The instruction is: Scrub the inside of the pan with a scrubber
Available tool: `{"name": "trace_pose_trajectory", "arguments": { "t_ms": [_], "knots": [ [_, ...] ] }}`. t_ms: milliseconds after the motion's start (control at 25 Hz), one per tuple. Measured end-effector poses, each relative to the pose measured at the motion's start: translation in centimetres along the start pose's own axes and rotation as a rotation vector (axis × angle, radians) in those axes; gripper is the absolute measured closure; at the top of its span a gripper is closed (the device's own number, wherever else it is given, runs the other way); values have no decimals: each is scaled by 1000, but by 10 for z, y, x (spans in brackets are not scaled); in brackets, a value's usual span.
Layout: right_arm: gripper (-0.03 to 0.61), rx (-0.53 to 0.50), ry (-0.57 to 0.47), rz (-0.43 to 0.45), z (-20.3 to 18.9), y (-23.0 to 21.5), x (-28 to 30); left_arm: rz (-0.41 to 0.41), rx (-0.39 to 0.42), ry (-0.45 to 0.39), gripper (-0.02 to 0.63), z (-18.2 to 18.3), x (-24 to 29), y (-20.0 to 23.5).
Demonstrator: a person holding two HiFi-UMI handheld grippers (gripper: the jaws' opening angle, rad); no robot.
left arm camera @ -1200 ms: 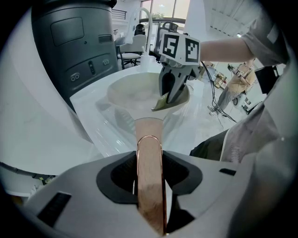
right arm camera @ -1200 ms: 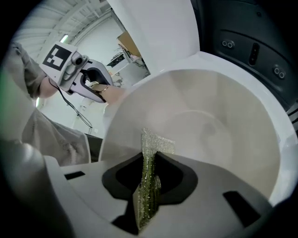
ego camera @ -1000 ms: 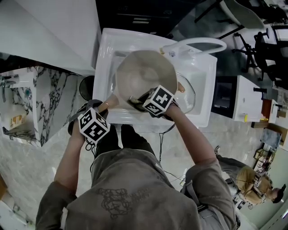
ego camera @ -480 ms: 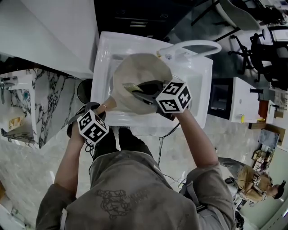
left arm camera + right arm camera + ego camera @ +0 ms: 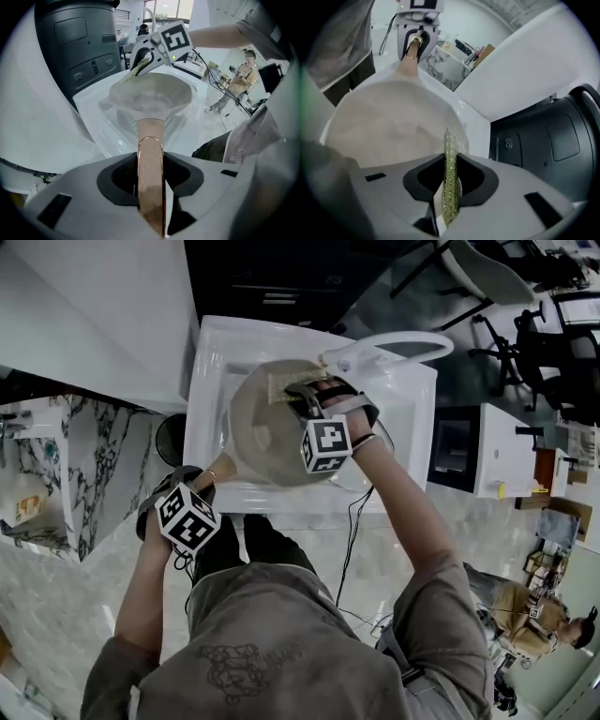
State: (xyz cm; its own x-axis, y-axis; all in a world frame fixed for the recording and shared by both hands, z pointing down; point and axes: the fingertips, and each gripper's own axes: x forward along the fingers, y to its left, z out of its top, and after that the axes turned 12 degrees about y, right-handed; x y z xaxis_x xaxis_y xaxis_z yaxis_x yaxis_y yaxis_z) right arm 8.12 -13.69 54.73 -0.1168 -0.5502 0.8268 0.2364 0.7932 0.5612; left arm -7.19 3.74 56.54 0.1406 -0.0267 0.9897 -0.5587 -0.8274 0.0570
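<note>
- Sink (image 5: 208, 399): white basin, left rim bare; faucet (image 5: 394, 345) arches over the far right corner.
- Pan (image 5: 262, 432): in the basin, handle (image 5: 150, 136) pointing near left, interior mostly open.
- Left gripper (image 5: 150, 161): fingers clenched on the handle.
- Right gripper (image 5: 302, 401): fingers grasping the scrubber (image 5: 450, 154) at the pan's far rim.

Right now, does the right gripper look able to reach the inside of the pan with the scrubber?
Probably yes. The right gripper holds the scrubber at the far rim of the pan, the open inside lies bare before it, and the left gripper grips the handle.
</note>
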Motion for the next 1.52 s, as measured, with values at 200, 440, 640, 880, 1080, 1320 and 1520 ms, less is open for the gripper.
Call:
{"name": "trace_pose_trajectory", "arguments": {
  "t_ms": [200, 440, 640, 880, 1080, 1320, 1520],
  "knots": [
    [503, -145, 81, -38, -21, 7, 35, -4, 4, 5, 454, 0, 0, 1],
    [502, -210, 150, 69, -46, 35, 55, -5, 7, 8, 454, 0, 1, 1],
    [502, -118, 227, 224, -65, 56, 51, -8, 10, 14, 454, 1, 1, 1],
    [502, -34, 304, 421, -86, 92, 33, -14, 5, 15, 454, 0, 1, 2],
    [502, 45, 341, 538, -90, 116, 18, -7, 4, 2, 454, 6, -2, 5],
    [502, 302, 257, 734, -63, 135, -10, -13, 7, 4, 454, 7, -3, 3],
    [502, 515, 135, 897, -33, 149, -36, -18, 2, 7, 454, 3, -2, 2]
  ]
}}
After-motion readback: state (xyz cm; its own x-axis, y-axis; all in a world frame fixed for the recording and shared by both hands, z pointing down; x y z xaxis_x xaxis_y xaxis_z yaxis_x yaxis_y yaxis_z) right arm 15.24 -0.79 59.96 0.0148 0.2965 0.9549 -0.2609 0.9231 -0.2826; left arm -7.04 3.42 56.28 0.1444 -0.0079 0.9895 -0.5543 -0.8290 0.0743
